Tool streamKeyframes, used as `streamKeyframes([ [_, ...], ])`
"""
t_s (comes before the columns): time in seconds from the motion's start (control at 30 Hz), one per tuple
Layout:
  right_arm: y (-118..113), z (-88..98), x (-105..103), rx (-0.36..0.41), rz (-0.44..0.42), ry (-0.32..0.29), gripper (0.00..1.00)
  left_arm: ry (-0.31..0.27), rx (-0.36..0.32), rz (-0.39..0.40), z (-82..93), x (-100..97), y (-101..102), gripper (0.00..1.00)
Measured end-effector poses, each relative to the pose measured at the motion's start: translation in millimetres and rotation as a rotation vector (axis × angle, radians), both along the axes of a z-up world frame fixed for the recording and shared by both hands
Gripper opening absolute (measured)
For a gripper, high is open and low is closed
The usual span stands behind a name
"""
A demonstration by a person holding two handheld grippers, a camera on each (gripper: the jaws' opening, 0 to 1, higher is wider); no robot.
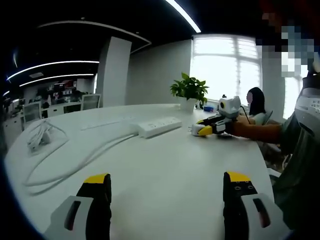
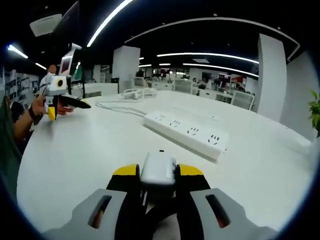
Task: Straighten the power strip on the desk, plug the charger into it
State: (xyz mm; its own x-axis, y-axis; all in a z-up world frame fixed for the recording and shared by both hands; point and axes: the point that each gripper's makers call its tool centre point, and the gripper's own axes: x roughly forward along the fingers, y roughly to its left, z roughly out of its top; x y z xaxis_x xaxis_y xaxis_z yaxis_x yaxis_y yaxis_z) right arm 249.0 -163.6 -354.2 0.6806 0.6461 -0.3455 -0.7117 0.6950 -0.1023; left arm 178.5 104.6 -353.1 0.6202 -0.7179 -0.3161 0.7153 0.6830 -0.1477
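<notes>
— Where's the charger (image 2: 158, 170) right now?

— Clamped between the jaws of the right gripper (image 2: 158, 176). In the right gripper view the white block sits squeezed between the two yellow tips, just above the desk (image 2: 75, 150).

— And the power strip (image 2: 186, 133)?

— Lying flat on the white desk, ahead of those jaws and a little to their right, apart from the charger. Its sockets face up, and its white cable (image 2: 117, 106) trails off to the far left.

— What about the other hand?

— The left gripper (image 1: 167, 182) has its jaws wide apart with nothing between them, only bare desk. In the left gripper view the strip (image 1: 156, 125) lies well beyond the tips, the right gripper (image 1: 200, 130) just past its right end. A coiled white cord (image 1: 40, 137) rests far off to the left, and a potted plant (image 1: 190, 91) stands behind the strip.
</notes>
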Motion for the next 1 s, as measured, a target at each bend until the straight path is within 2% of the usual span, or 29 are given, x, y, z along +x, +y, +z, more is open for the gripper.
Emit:
streamKeyframes([
  [0.17, -3, 11.3, 3, -0.022, 0.005, -0.018, 0.23, -0.007, -0.001, -0.005, 2.0, 0.2, -2, 0.95],
  [0.57, -11, 17.2, 3, -0.086, 0.017, -0.02, 0.23, -0.014, -0.007, -0.006, 3.8, 1.3, -3, 0.94],
  [0.87, -21, 34.3, 7, -0.157, 0.036, -0.045, 0.23, -0.024, -0.012, -0.022, 7.0, 2.8, -8, 0.94],
  [0.93, -23, 37.2, 9, -0.165, 0.039, -0.042, 0.23, -0.024, -0.011, -0.023, 6.7, 2.9, -8, 0.94],
  [1.0, -27, 34.5, 9, -0.228, 0.044, -0.004, 0.23, -0.023, -0.011, -0.025, 6.0, 2.9, -9, 0.94],
])
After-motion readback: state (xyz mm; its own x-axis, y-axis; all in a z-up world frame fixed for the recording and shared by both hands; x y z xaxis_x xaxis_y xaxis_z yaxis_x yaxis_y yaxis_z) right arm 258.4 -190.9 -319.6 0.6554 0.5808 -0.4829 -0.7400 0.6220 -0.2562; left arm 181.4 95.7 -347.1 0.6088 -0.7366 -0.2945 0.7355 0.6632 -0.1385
